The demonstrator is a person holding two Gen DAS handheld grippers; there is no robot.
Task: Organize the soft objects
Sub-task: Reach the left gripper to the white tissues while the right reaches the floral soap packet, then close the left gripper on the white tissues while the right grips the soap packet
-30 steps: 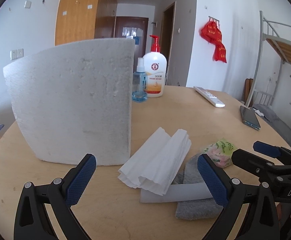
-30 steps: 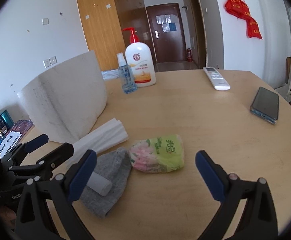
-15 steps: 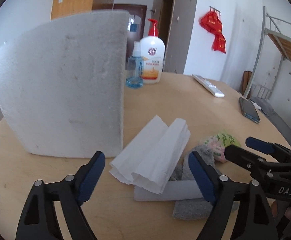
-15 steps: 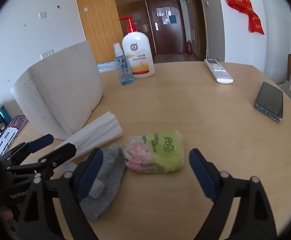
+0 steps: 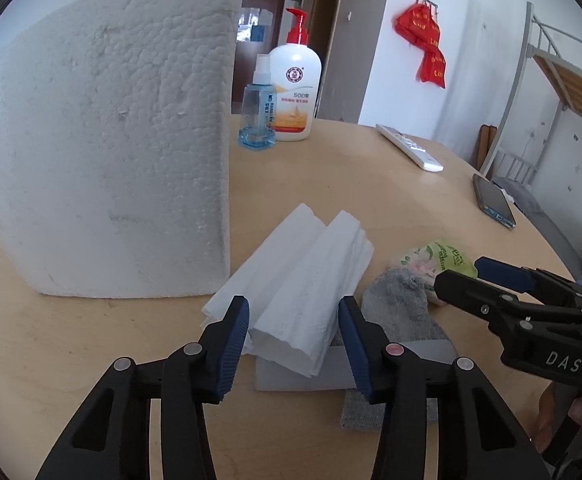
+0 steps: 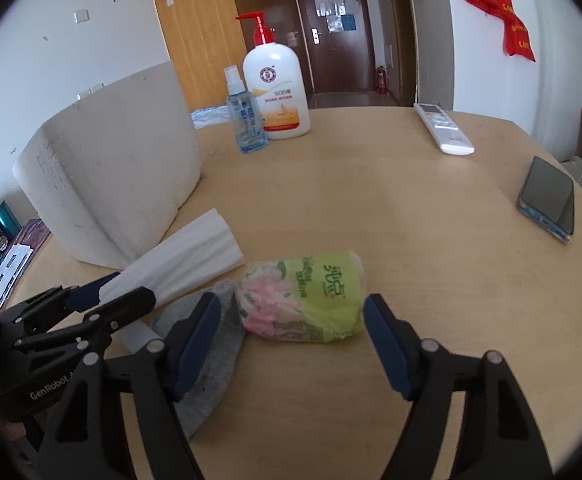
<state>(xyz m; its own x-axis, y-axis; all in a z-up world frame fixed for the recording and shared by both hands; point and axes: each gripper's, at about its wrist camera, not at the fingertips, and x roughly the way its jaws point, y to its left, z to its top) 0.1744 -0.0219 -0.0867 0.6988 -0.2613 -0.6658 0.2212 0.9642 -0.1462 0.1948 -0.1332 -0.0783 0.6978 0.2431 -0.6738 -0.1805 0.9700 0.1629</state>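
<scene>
A stack of folded white paper tissues (image 5: 303, 276) lies on the wooden table (image 5: 371, 200), partly over a grey sock (image 5: 399, 308) and a flat white strip (image 5: 291, 376). My left gripper (image 5: 293, 320) straddles the near end of the stack. Its jaws are closing, with the blue pads just beside the paper's edges. A green and pink tissue pack (image 6: 307, 296) lies between the fingers of my right gripper (image 6: 293, 320), whose jaws are also closing, with small gaps on both sides. Its left finger hangs over the grey sock (image 6: 211, 360). A big white foam block (image 5: 111, 140) stands at the left.
At the table's far side stand a white pump bottle (image 6: 277, 88) and a blue spray bottle (image 6: 245, 120). A white remote (image 6: 443, 128) and a phone (image 6: 549, 200) lie to the right. A metal bunk bed (image 5: 563, 80) stands beyond the table's right edge.
Both pairs of jaws have narrowed. The left gripper has come forward and down around the tissue stack. The right gripper has closed in on the green pack.
</scene>
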